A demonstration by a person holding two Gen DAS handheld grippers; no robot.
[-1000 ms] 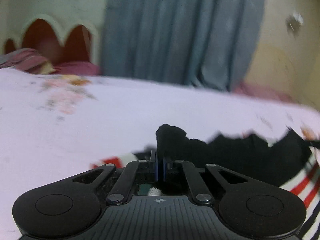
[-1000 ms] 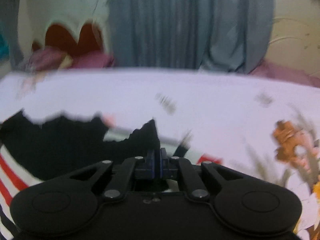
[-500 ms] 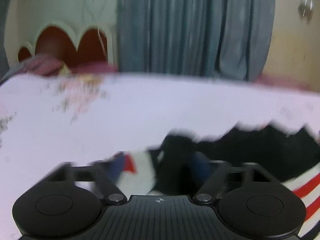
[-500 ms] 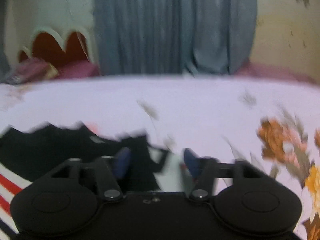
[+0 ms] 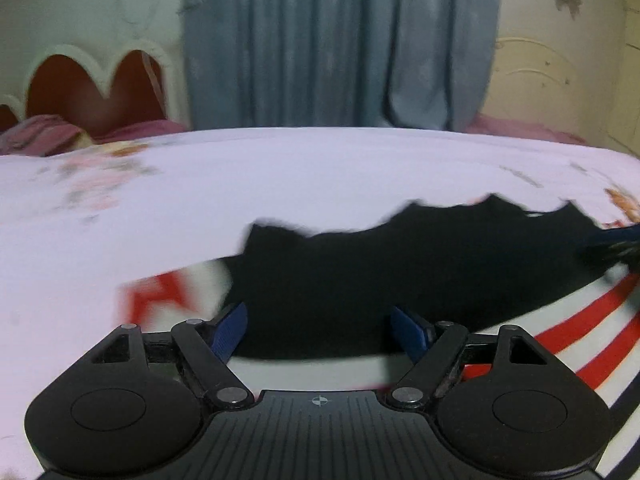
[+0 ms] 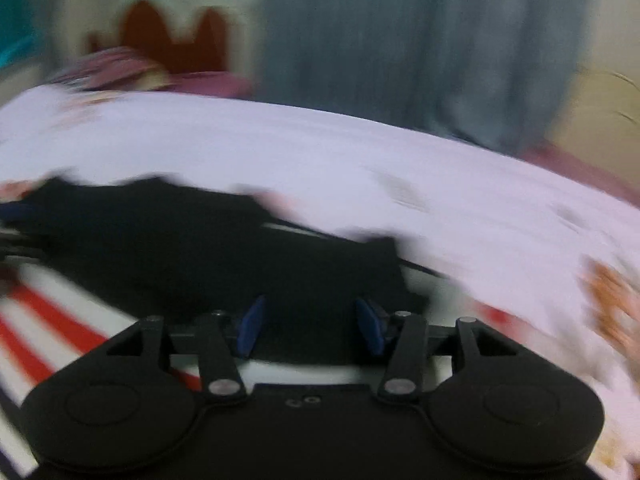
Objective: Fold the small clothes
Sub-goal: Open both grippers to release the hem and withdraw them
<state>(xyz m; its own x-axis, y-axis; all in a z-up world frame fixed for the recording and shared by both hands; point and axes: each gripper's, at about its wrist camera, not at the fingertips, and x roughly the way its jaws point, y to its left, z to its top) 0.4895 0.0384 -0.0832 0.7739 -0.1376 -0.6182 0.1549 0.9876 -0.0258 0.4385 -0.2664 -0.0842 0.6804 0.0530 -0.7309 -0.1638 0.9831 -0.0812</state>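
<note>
The garment (image 5: pixel 400 280) lies soft and limp on the bed (image 5: pixel 280 168); its black edge suits pinching. The left gripper (image 5: pixel 320 330) gapes wide, and the right gripper (image 6: pixel 312 326), empty, has just been narrowing.

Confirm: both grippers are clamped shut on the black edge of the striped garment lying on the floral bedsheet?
Not quite. Both have just let go: the left gripper and right gripper stand open over the black edge of the striped garment, as each wrist view shows. It does lie on the floral bedsheet.
</note>
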